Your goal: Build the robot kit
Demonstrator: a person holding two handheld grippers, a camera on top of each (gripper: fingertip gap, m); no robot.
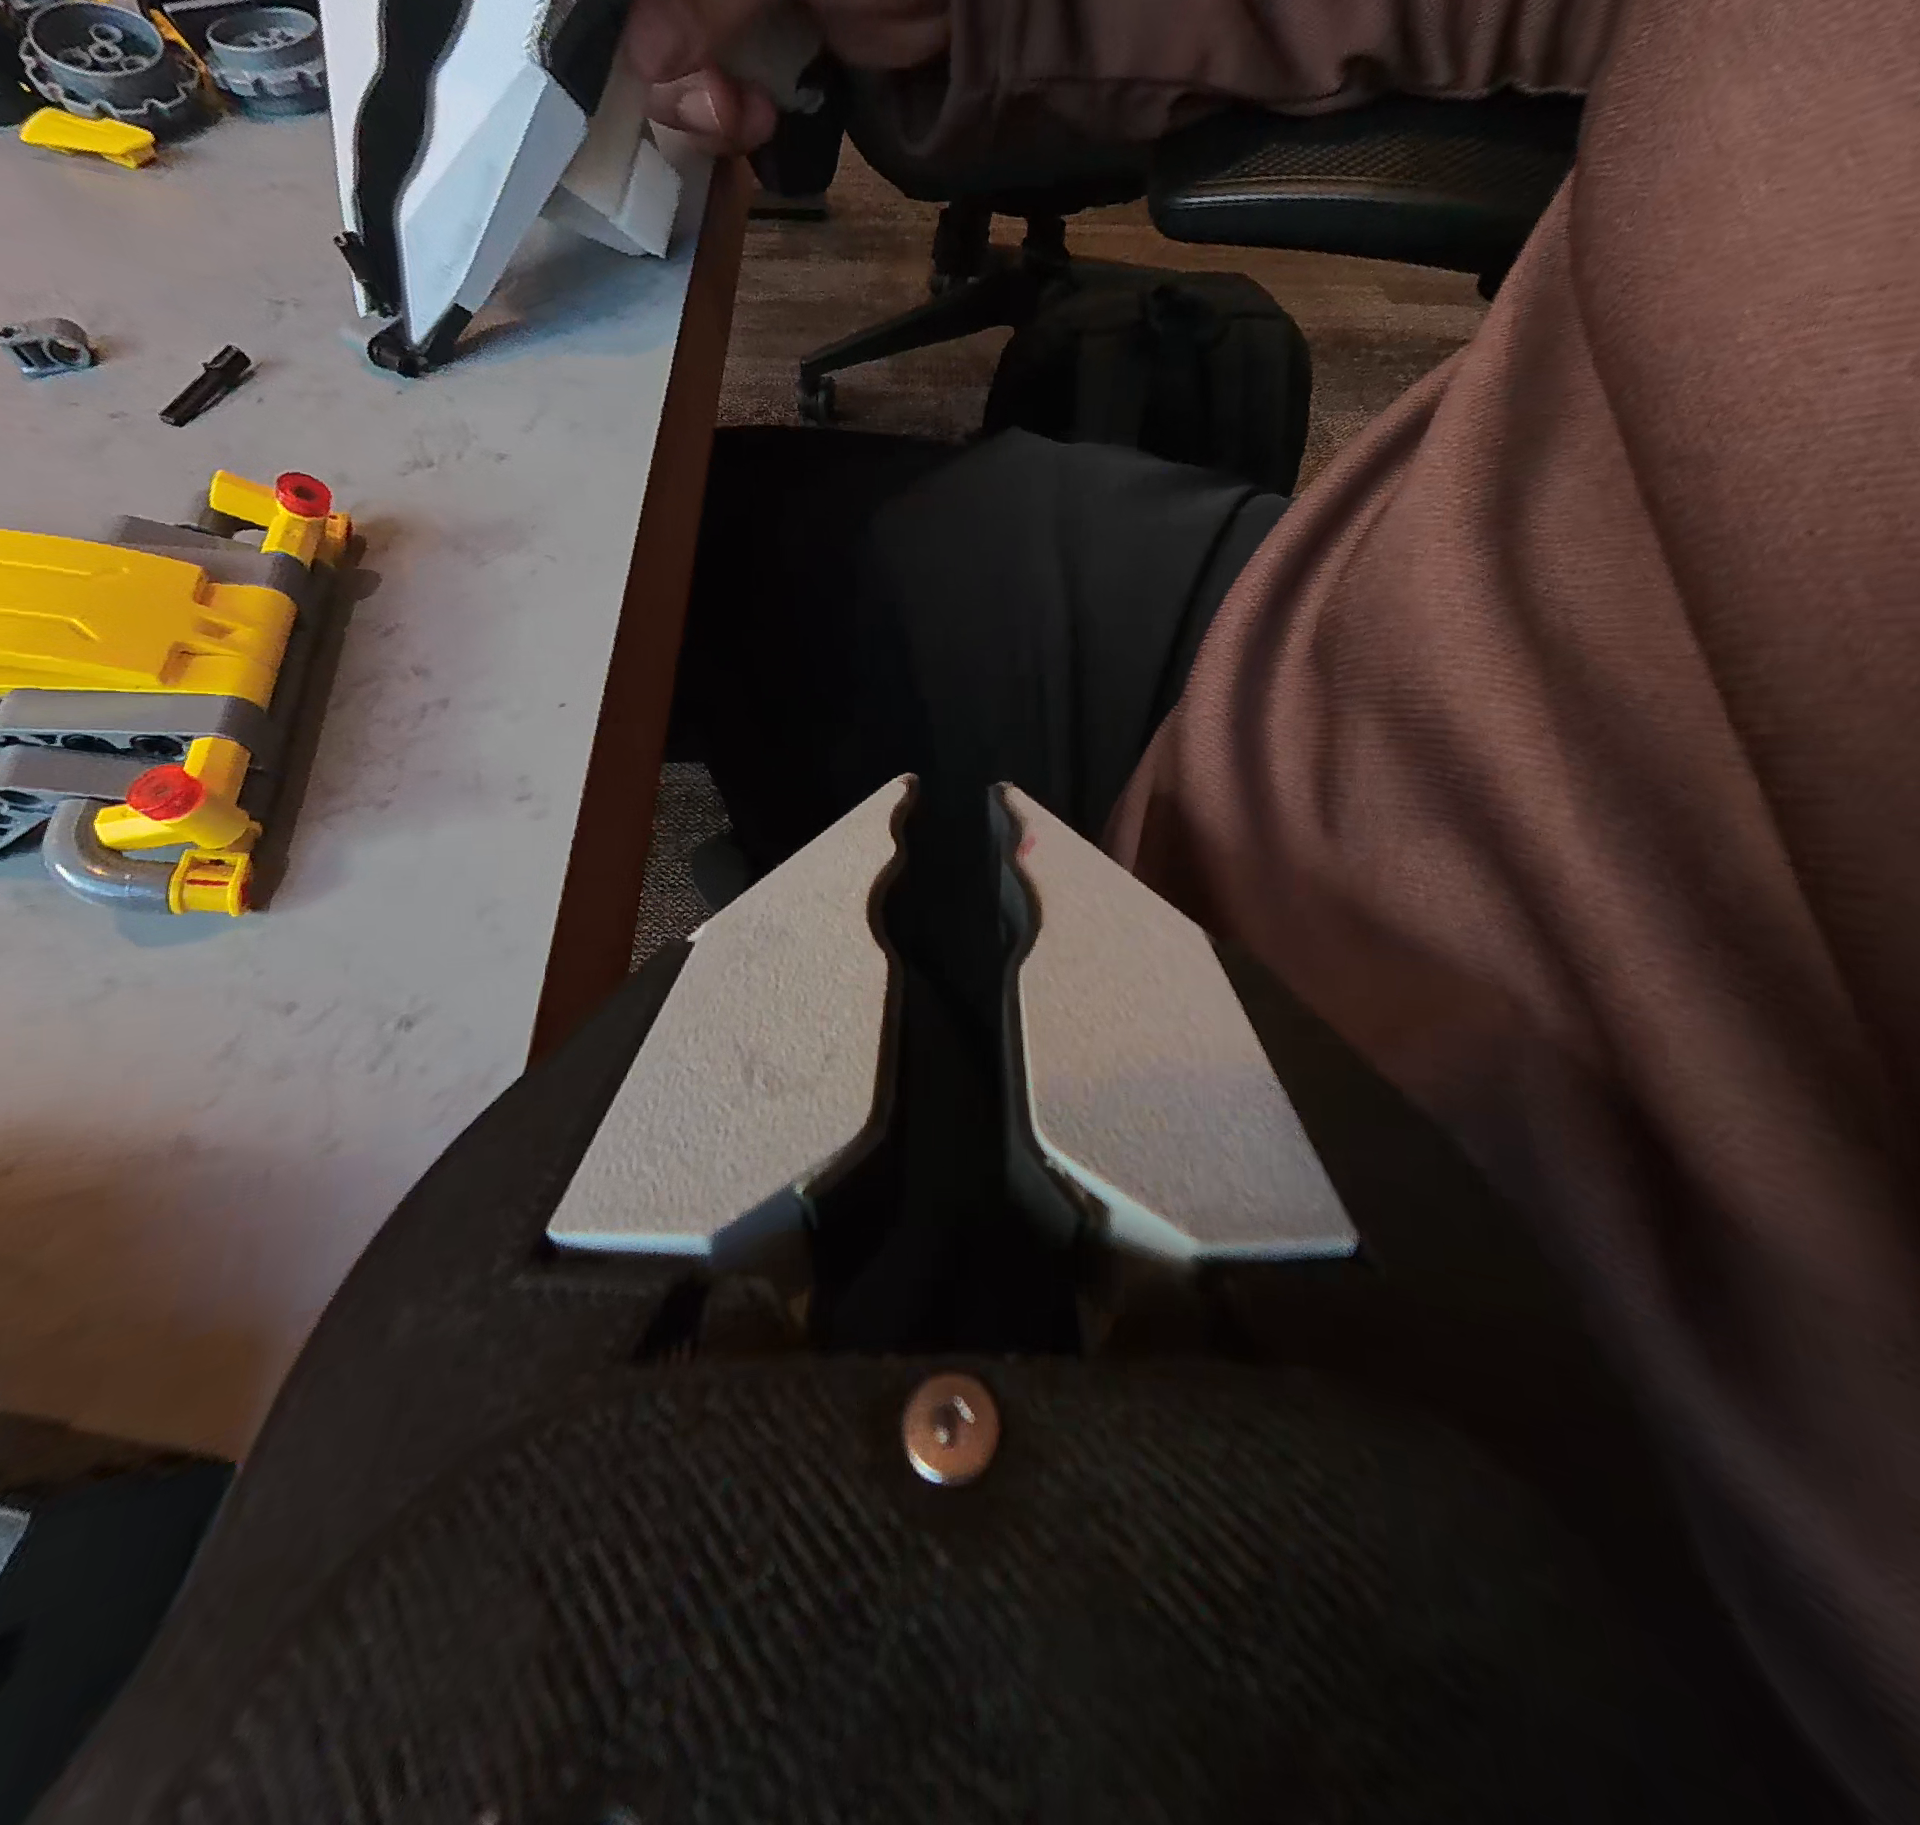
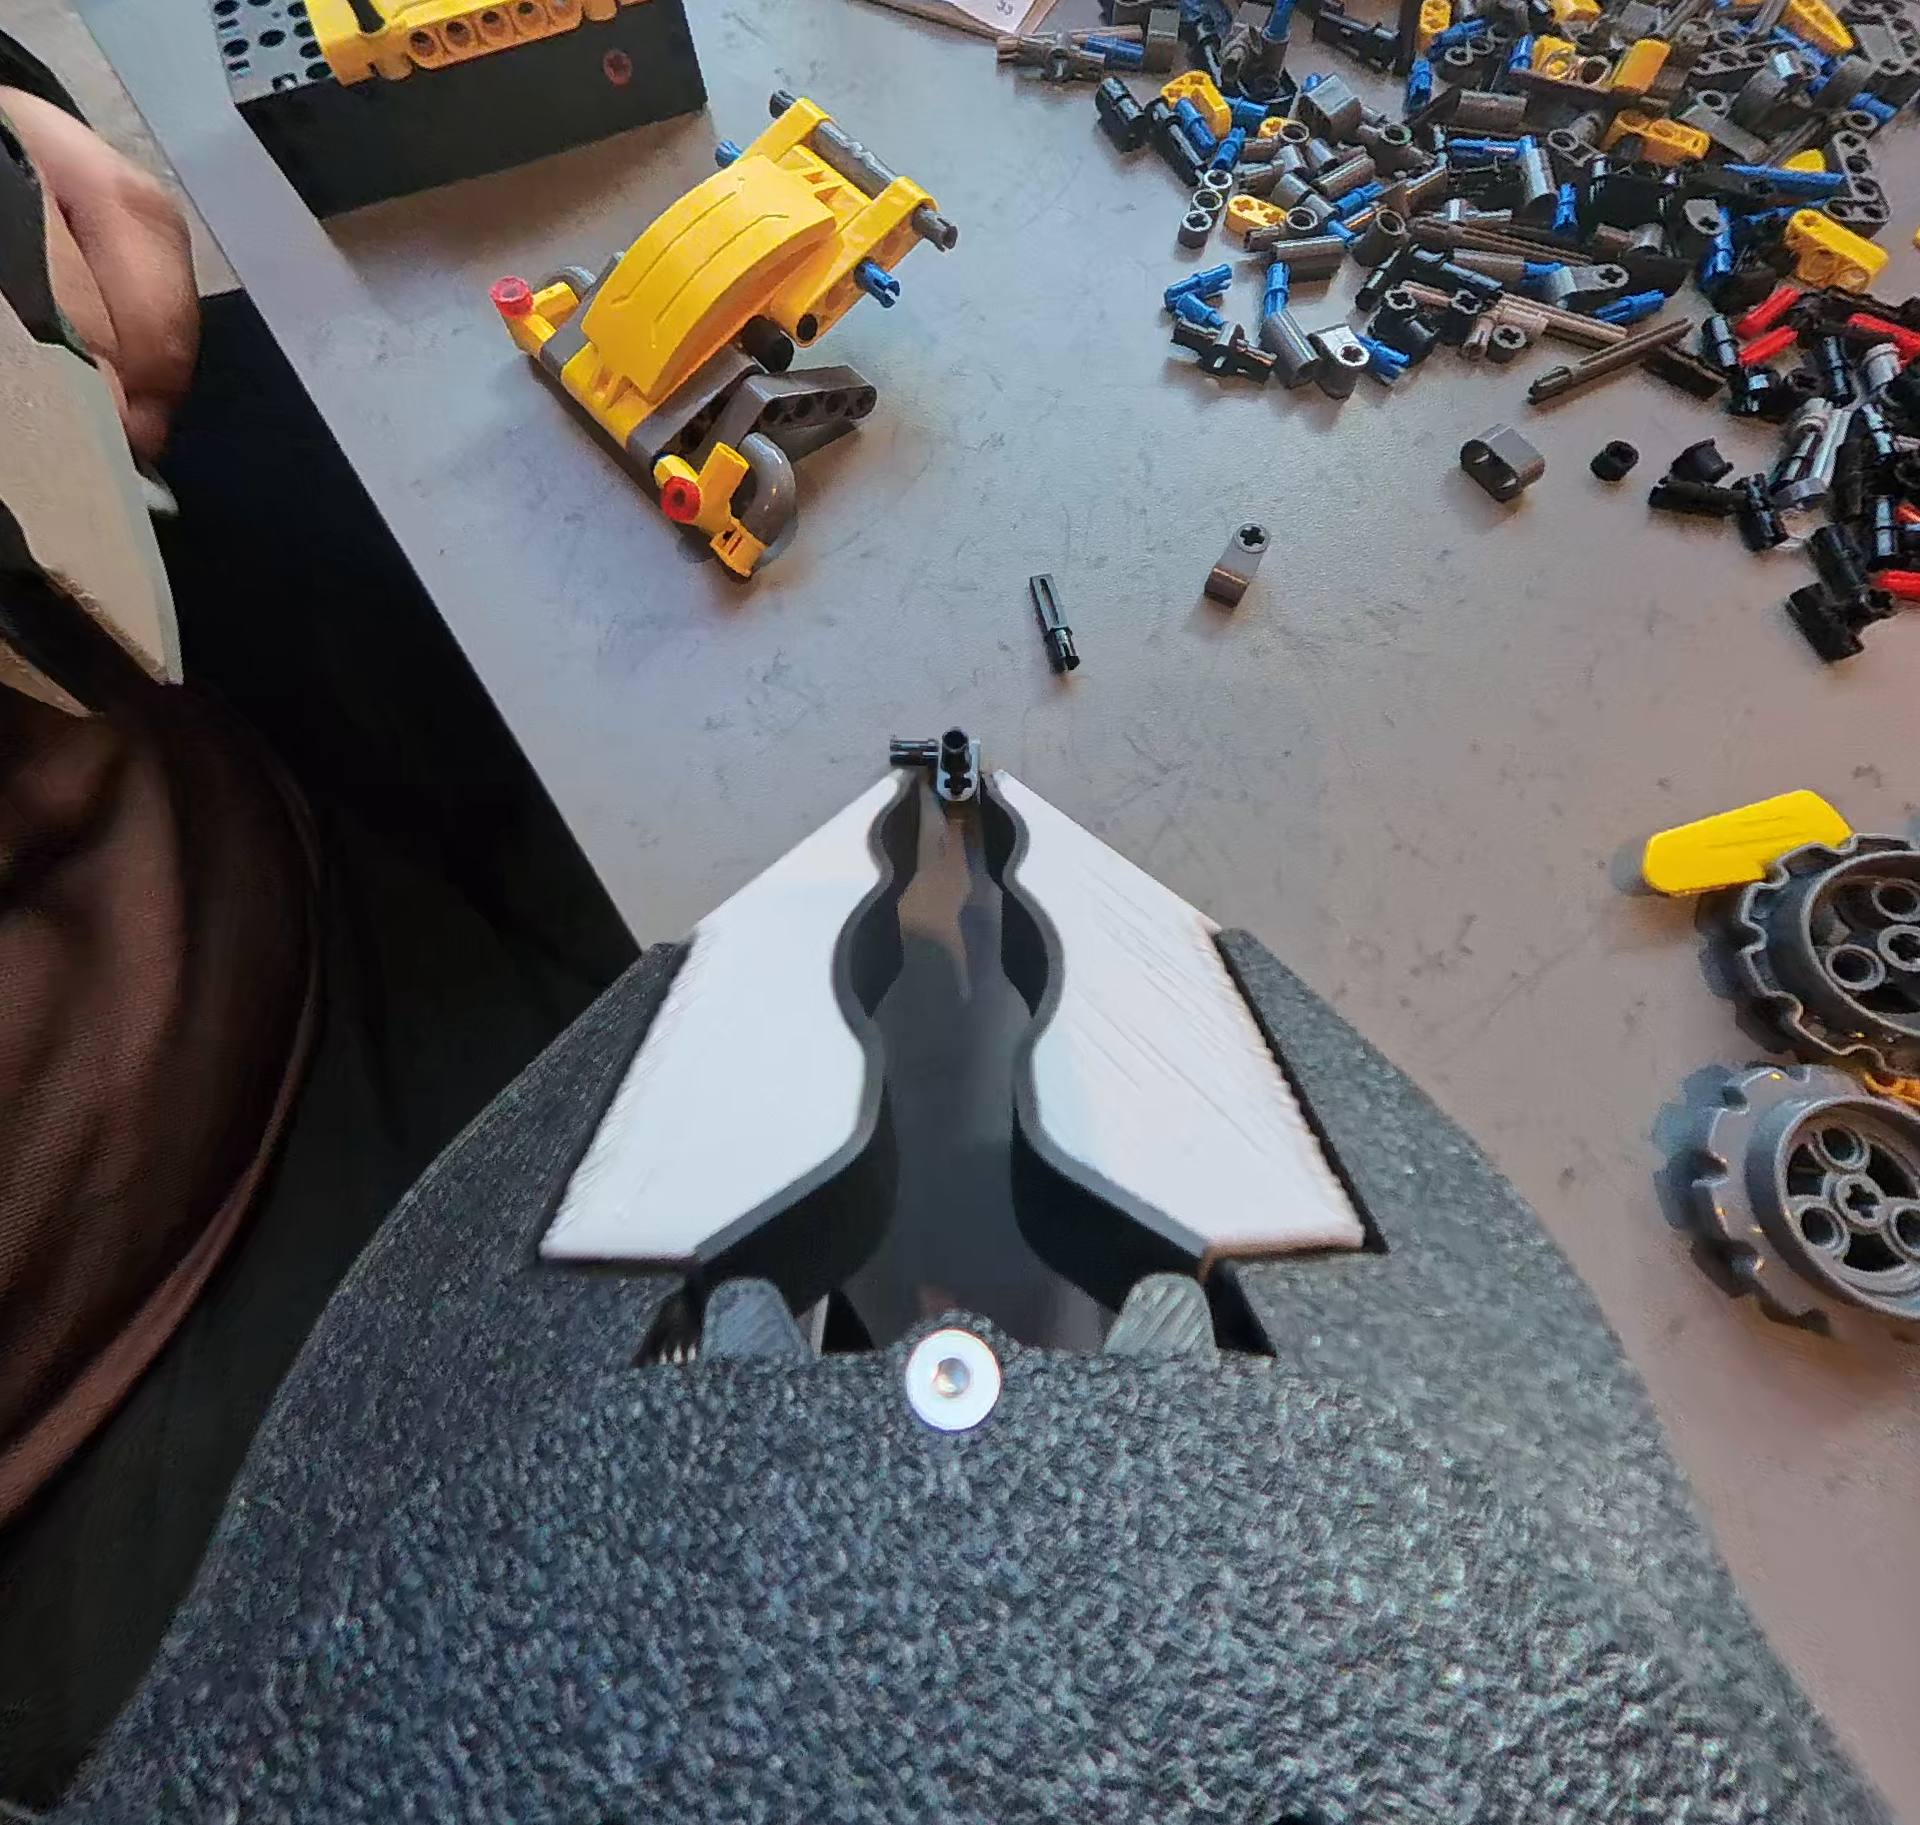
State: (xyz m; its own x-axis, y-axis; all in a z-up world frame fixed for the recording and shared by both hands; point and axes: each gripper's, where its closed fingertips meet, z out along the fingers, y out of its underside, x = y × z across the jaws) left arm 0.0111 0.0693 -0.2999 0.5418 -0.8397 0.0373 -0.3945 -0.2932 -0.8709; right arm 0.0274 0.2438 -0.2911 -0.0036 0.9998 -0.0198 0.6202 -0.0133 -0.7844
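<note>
Pinching a black connector piece [image 2: 951,765] in my right jaws; only the left view shows its narrowly parted jaws off the worktop [image 1: 312,1100], brown sleeve [image 1: 1558,840] right.

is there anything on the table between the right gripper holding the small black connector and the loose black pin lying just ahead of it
Nothing visible. The right gripper is shut on the small black connector piece, and only bare grey table lies between it and the loose black pin. The small grey connector sits off to the right.
</note>
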